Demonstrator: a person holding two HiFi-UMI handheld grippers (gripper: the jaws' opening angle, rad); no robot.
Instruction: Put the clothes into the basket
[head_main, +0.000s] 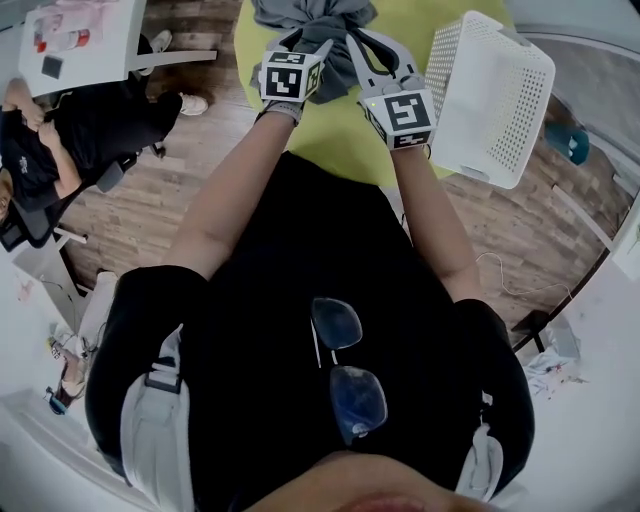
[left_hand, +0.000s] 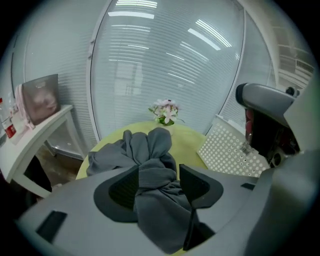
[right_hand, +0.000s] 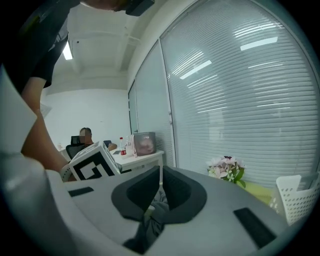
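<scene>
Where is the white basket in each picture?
Head view: white basket at upper right, on the yellow-green table.
Left gripper view: basket at middle right, right of the grey clothes.
Right gripper view: basket in the lower right corner.
Shared landmark: the yellow-green table, seen in all three.

Closed claw (right_hand: 160, 172) (grey cloth (right_hand: 156, 207) beneath)

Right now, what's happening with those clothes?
Left hand-held gripper open around the clothes, not gripping. Right hand-held gripper shut, empty. Clothes heaped on table; basket empty alongside. Nothing in the way.
</scene>
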